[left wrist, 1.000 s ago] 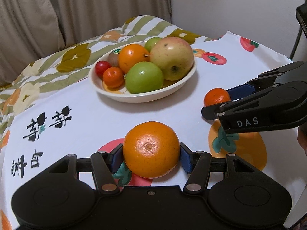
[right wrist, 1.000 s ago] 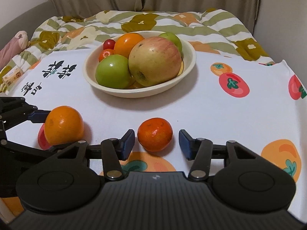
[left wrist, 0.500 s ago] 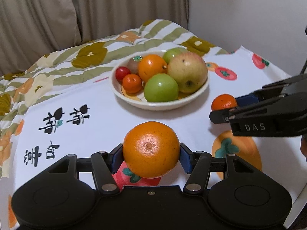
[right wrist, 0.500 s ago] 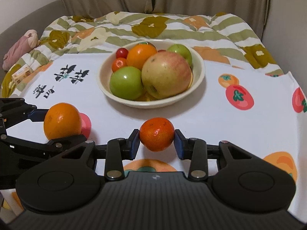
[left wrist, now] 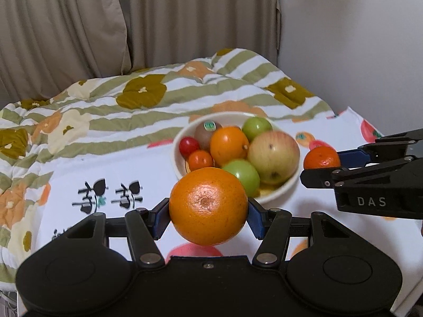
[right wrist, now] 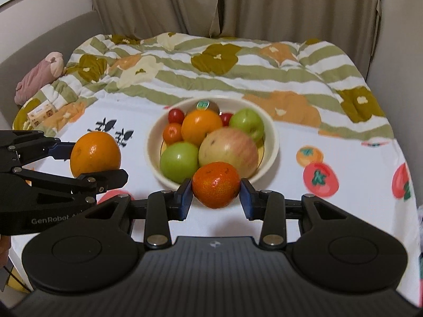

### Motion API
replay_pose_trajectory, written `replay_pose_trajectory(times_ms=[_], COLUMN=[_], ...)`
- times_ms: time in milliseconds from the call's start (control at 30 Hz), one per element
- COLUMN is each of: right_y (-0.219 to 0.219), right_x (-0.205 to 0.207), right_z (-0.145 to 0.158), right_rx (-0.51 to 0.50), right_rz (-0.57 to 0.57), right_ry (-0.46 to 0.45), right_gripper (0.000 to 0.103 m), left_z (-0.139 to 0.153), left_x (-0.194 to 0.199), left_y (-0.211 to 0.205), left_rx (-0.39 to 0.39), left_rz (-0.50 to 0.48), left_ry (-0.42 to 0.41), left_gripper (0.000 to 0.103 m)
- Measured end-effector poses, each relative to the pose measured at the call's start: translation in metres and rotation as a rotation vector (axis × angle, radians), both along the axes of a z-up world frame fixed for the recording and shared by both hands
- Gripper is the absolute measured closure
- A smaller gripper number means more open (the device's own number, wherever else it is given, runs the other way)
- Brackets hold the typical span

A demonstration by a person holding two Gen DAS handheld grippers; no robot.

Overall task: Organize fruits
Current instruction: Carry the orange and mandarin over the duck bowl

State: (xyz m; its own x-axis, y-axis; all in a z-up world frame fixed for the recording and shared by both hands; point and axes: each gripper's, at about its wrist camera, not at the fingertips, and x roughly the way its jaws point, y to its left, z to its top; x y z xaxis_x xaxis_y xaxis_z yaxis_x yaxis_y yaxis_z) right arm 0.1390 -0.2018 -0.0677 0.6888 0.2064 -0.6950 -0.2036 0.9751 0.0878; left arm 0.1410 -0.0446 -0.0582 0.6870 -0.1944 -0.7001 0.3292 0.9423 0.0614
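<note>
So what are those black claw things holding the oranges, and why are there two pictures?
The black things are two grabbers, each with two fingers, and a person holds one in each hand. A small camera sits on each grabber and looks forward along its fingers, so there is one picture per hand.

The left gripper is squeezing a big orange between its blue pads. The right gripper is squeezing a small mandarin. Each picture also shows the other grabber from the side.

Both fruits are held up above the white tablecloth with painted fruit on it. Behind them sits a cream bowl already filled with apples, an orange, a kiwi and little red fruits. Further back lies a striped flowery blanket.
</note>
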Motion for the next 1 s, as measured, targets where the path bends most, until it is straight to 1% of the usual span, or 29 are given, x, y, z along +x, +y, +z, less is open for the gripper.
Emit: replay_pose_trajectory(times_ms=[167, 367, 633, 767, 1000], right_y=[-0.008, -0.016, -0.023, -0.027, -0.029], right_x=[0.02, 0.047, 0.08, 0.091, 0.101], right_z=[0.011, 0.015, 0.006, 0.0, -0.009], right_rx=[-0.002, -0.001, 0.005, 0.006, 0.013], right_rz=[0.014, 0.038, 0.067, 0.076, 0.096], right_ry=[-0.022, -0.032, -0.019, -0.006, 0.011], right_gripper=[0.05, 0.05, 0.05, 0.05, 0.05], left_z=[0.007, 0.003, -0.017, -0.025, -0.033], left_x=[0.02, 0.047, 0.081, 0.091, 0.097], left_y=[-0.004, -0.01, -0.015, -0.017, -0.018], left_rx=[-0.012, -0.019, -0.021, -0.021, -0.038], left_rz=[0.029, 0.07, 0.116, 0.133, 0.151], left_ry=[-0.003, 0.009, 0.05, 0.07, 0.097], left_gripper=[0.04, 0.04, 0.04, 0.04, 0.039])
